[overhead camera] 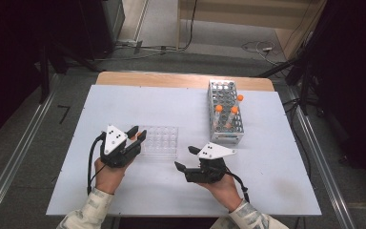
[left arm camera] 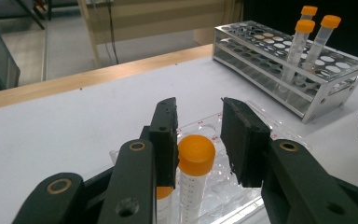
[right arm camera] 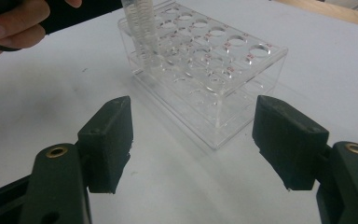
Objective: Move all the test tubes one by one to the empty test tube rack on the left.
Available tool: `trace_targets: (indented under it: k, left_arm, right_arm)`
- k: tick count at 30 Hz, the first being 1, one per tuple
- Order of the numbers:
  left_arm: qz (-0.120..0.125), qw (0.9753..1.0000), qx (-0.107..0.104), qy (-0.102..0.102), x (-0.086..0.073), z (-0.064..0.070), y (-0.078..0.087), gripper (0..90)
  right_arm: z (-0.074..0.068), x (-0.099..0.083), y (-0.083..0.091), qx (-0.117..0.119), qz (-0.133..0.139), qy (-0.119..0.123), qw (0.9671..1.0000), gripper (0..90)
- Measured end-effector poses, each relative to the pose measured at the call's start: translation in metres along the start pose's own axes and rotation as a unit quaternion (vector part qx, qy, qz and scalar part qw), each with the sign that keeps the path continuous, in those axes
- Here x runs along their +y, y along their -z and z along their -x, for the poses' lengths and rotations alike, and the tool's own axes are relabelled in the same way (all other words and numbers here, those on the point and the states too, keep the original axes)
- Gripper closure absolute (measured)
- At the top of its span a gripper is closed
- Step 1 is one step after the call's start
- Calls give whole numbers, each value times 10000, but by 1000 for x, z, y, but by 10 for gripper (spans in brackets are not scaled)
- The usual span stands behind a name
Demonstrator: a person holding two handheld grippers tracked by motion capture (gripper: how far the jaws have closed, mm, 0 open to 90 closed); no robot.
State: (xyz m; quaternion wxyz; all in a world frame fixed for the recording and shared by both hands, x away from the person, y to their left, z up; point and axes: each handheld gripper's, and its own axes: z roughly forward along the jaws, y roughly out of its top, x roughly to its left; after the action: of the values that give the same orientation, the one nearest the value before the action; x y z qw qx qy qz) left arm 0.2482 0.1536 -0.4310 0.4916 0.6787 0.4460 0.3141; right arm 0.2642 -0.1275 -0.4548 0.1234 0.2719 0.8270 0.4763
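The orange-capped tube (overhead camera: 133,137) stands at the clear rack's (overhead camera: 159,141) left end on the desk (overhead camera: 124,102) in the high view, with the left gripper (overhead camera: 138,135) around it and nearer than the right gripper (overhead camera: 184,158). In the left gripper view, the tube's long axis is upright, its cap between jaws not quite closed on it. In the right gripper view, the jaws are spread wide, with the tube ahead and to the left.

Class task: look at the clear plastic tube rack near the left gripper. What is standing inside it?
In the clear rack, two orange-capped tubes stand in holes at one end, between the open left gripper's jaws. The second tube is mostly covered by a jaw. The other holes look empty.
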Motion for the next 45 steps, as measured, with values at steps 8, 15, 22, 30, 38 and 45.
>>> trace_targets:
  k: [8,15,22,30,38,45]
  left_arm:
    - [132,9998,-96,98,3,5,5,462]
    - [31,9995,-266,170,4,12,4,277]
    - [44,9994,-321,145,4,20,6,222]
    - [25,9993,-370,101,3,25,5,221]
    - [10,9993,-368,101,3,27,4,221]
    - [32,9993,-343,120,3,27,6,221]
  right_arm:
    - [12,-3,0,-300,4,-165,9994,279]
    - [27,-5,4,-660,80,-329,9972,290]
    - [42,-4,9,-981,190,-470,9939,302]
    - [59,-2,11,-1459,292,-613,9870,326]
    - [78,3,13,-1972,327,-665,9776,375]
    - [94,6,8,-2172,208,-734,9731,443]
